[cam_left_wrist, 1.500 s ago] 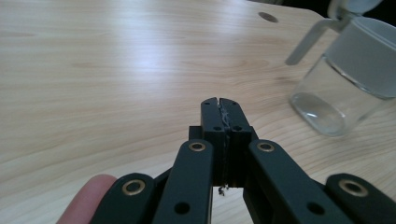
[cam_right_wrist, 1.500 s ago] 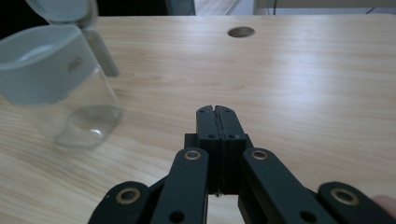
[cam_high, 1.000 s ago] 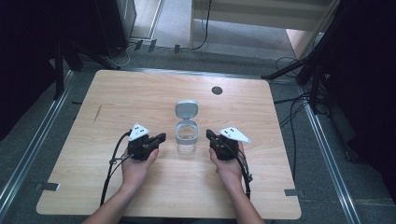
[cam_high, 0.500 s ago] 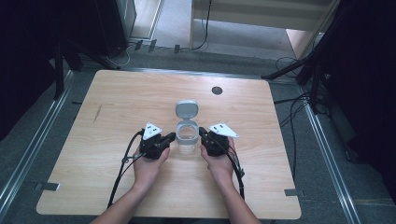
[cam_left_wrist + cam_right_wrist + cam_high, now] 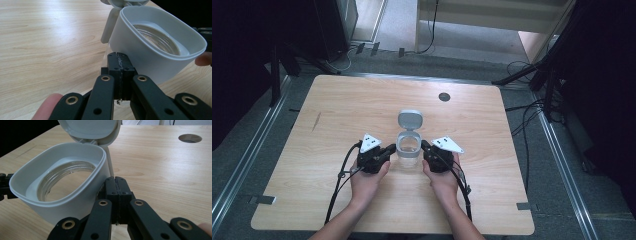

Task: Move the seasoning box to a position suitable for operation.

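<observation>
left tongs [image 5: 119,65] pressed together | right tongs [image 5: 116,187] likewise | jar [image 5: 408,148] between, lid up, perhaps touching | table hole [image 5: 444,96] beyond

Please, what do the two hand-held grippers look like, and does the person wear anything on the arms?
Both the left gripper and the right gripper are black, with brass-coloured rivets on flat linked jaw arms. Each carries a pale three-cornered plate with small dark dots on top and trails a black cable. The forearms are bare: no sleeves or gloves.

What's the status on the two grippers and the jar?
Left gripper shut, at the jar's left side. Right gripper shut, at its right. Jar upright mid-table, flip lid open. Nothing in the way.
</observation>
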Available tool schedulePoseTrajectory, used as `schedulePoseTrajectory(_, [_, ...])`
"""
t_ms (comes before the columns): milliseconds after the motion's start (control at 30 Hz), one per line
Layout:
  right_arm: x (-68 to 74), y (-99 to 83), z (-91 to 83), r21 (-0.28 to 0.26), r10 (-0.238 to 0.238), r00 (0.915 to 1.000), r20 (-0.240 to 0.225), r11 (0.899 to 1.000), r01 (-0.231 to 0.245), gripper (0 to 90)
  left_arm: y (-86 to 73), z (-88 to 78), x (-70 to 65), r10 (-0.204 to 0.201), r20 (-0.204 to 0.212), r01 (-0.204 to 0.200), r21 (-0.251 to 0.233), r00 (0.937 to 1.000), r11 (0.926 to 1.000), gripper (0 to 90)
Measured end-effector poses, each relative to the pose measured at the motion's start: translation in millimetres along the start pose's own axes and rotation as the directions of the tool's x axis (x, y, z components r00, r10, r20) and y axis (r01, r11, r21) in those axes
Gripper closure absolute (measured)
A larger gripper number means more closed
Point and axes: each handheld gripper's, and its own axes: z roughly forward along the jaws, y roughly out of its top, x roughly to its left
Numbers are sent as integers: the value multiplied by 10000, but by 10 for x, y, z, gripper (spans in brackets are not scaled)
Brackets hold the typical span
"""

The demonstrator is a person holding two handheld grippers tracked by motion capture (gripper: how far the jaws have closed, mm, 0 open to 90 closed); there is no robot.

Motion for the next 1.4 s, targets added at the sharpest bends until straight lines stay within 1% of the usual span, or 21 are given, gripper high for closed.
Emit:
schedulePoseTrajectory(67, [39, -26, -3, -29, -45, 10000, 6, 10000, 45, 900, -15, -29, 13, -43, -9, 43, -6, 10000, 10000, 900])
schedulePoseTrajectory(133, [92, -75, -10, 64, 99, 9999, 17, 9999, -99, 900, -48, -76, 27, -4, -31, 4, 25, 10000, 10000, 900])
schedulePoseTrajectory(167, [92, -75, -10, 64, 99, 9999, 17, 9999, -99, 900, -48, -76, 27, -4, -31, 4, 25, 10000, 10000, 900])
schedulePoseTrajectory(300, [174, -152, -23, 161, 244, 9997, 69, 9996, -245, 900, -112, -131, 46, -10, -74, 11, 110, 10000, 9999, 900])
schedulePoseTrajectory(400, [240, -189, -38, 277, 346, 9994, -8, 9990, -345, 900, -164, -196, 65, -52, -78, 53, 125, 10000, 9999, 900])
schedulePoseTrajectory(467, [257, -195, -43, 284, 312, 9995, -22, 9991, -311, 900, -171, -208, 76, -61, -121, 62, 100, 9999, 9999, 900])
schedulePoseTrajectory(600, [316, -214, -51, 293, 174, 9997, -165, 9994, -169, 900, -176, -237, 125, -210, -187, 211, 51, 9996, 9998, 900])
schedulePoseTrajectory(667, [343, -221, -53, 311, 214, 9995, -240, 9993, -207, 900, -177, -249, 150, -306, -177, 307, 51, 9994, 9995, 900])
schedulePoseTrajectory(733, [357, -225, -50, 287, 133, 9994, -308, 9995, -124, 900, -181, -259, 166, -366, -139, 366, 39, 9992, 9993, 900])
schedulePoseTrajectory(833, [366, -227, -45, 279, 112, 9993, -349, 9996, -102, 900, -190, -271, 188, -278, -102, 278, 10, 9996, 9996, 900])
schedulePoseTrajectory(900, [342, -218, -36, 227, 16, 9996, -285, 9997, -10, 900, -203, -291, 222, -345, 80, 346, -144, 9994, 9993, 854])
schedulePoseTrajectory(933, [315, -206, -36, 227, 31, 9997, -227, 9997, -26, 900, -212, -314, 250, -269, 117, 272, -259, 9996, 9993, 759])
schedulePoseTrajectory(967, [279, -190, -32, 183, 74, 9998, -196, 9998, -70, 900, -226, -346, 282, -242, 124, 248, -487, 9996, 9985, 759])
schedulePoseTrajectory(1033, [200, -135, -29, 66, 37, 9998, -182, 10000, -36, 900, -248, -431, 386, -423, 73, 428, -899, 9991, 9950, 591])
schedulePoseTrajectory(1067, [164, -99, -30, 20, -20, 9999, -162, 10000, 20, 900, -257, -488, 451, -581, -56, 572, -1060, 9983, 9927, 511])
schedulePoseTrajectory(1133, [94, -13, -16, 69, -37, 9997, -231, 10000, 39, 900, -263, -603, 607, -840, -308, 796, -1236, 9960, 9891, 393])
schedulePoseTrajectory(1167, [64, 30, -10, 40, -41, 9997, -226, 10000, 42, 900, -267, -664, 693, -920, -332, 872, -1264, 9952, 9881, 350])
schedulePoseTrajectory(1200, [40, 72, -6, -28, -47, 9997, -221, 10000, 47, 900, -273, -729, 776, -951, -467, 889, -1216, 9944, 9886, 314])
schedulePoseTrajectory(1233, [20, 112, -4, -85, -50, 9996, -277, 10000, 48, 900, -286, -792, 849, -1050, -657, 958, -1294, 9923, 9869, 286])
schedulePoseTrajectory(1333, [-21, 222, 4, -228, -137, 9993, -335, 9997, 129, 900, -362, -1001, 1073, -1162, -999, 1035, -1247, 9882, 9868, 276])
schedulePoseTrajectory(1400, [-42, 284, 5, -315, -214, 9990, -401, 9993, 201, 900, -433, -1132, 1193, -1433, -1325, 1293, -1088, 9808, 9856, 277])
